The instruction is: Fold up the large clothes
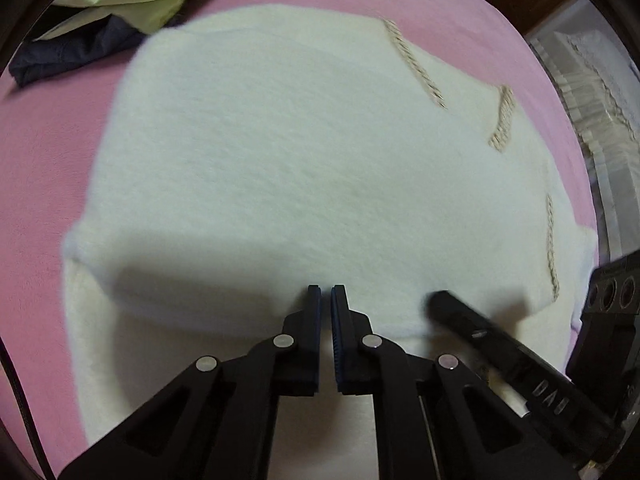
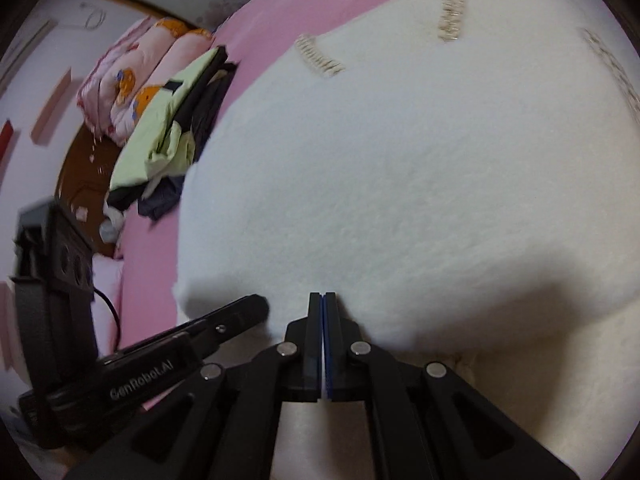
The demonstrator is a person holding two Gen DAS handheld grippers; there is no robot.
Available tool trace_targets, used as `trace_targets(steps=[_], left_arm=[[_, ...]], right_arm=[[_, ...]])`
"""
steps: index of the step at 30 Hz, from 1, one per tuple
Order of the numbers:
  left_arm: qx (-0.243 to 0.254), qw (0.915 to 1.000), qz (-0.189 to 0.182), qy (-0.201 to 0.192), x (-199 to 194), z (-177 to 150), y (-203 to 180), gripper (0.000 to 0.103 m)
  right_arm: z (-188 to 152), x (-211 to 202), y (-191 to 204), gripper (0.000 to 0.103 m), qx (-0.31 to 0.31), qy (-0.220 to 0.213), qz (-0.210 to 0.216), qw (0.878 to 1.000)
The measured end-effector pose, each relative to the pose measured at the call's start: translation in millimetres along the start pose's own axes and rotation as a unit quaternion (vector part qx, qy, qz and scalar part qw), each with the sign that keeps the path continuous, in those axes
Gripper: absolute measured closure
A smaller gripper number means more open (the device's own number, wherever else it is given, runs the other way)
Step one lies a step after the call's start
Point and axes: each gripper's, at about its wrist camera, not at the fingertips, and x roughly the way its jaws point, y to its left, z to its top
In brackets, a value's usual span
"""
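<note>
Showing both grippers, left [image 1: 326, 288] and right [image 2: 323, 294], side by side, fingers together, at the cream garment's [image 1: 280, 152] near folded edge on the pink bed [image 1: 40, 160].

left gripper [image 1: 326, 289]: points down, jaws almost shut, just a thin gap, tips down at the white cloth | right gripper [image 2: 323, 295]: points down, jaws pressed tight together | the two grippers sit side by side

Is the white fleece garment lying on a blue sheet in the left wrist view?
No, the white fleece garment lies on a pink sheet, which shows on both sides of it.
</note>
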Motion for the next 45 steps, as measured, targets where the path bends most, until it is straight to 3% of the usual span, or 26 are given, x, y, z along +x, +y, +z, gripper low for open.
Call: trace_targets(steps=[4, 8, 13, 15, 17, 20, 24, 27, 30, 35, 39, 45], left_arm=[[-0.014, 0.9994, 0.028, -0.015, -14.4, 11.8, 34.6, 0.098], [-0.032, 0.9970, 0.064, -0.030, -25.4, 12.0, 77.9, 0.099], [-0.079, 0.9952, 0.032, -0.048, -47.6, 10.6, 117.1, 0.100], [-0.057, 0.9974, 0.022, -0.039, -52.3, 12.7, 112.5, 0.100], [-0.032, 0.9989, 0.014, -0.032, -46.7, 16.9, 100.2, 0.100], [-0.004, 0.9997, -0.017, -0.015, -24.3, 30.0, 74.2, 0.100], [0.022, 0.9992, -0.020, -0.028, -4.0, 56.9, 48.7, 0.100], [0.002, 0.9981, -0.042, -0.045, -0.1, 85.3, 44.4, 0.099], [-0.010, 0.9964, -0.040, -0.075, 2.6, 113.0, 49.3, 0.099], [-0.027, 0.9947, -0.048, -0.087, 0.6, 138.0, 70.3, 0.099], [-0.022, 0.9951, -0.016, -0.095, -7.5, 144.5, 96.1, 0.099], [-0.023, 0.9951, -0.016, -0.095, -4.8, 153.6, 115.3, 0.100]], right_arm=[[4.4, -35.1, -30.2, 0.103, 0.017, -0.047, -0.041, 0.998], [3.1, -76.0, -74.4, 0.103, 0.041, -0.087, -0.130, 0.987], [4.1, -103.4, -88.3, 0.103, 0.048, -0.108, -0.194, 0.974], [4.0, -105.3, -79.0, 0.103, 0.049, -0.116, -0.167, 0.978], [4.8, -93.8, -63.9, 0.103, 0.046, -0.105, -0.079, 0.990], [6.3, -55.2, -31.3, 0.103, 0.020, -0.078, -0.021, 0.996], [12.0, 10.1, 12.8, 0.103, -0.015, -0.046, -0.004, 0.999], [26.2, 33.3, 28.8, 0.103, -0.019, -0.054, 0.019, 0.998], [47.6, 46.5, 39.6, 0.103, -0.039, -0.067, 0.002, 0.997], [80.8, 33.3, 14.7, 0.103, -0.023, -0.105, -0.006, 0.994], [92.9, 1.8, -25.0, 0.103, 0.018, -0.149, -0.058, 0.987], [87.5, -48.8, -89.8, 0.103, 0.085, -0.200, -0.113, 0.969]])
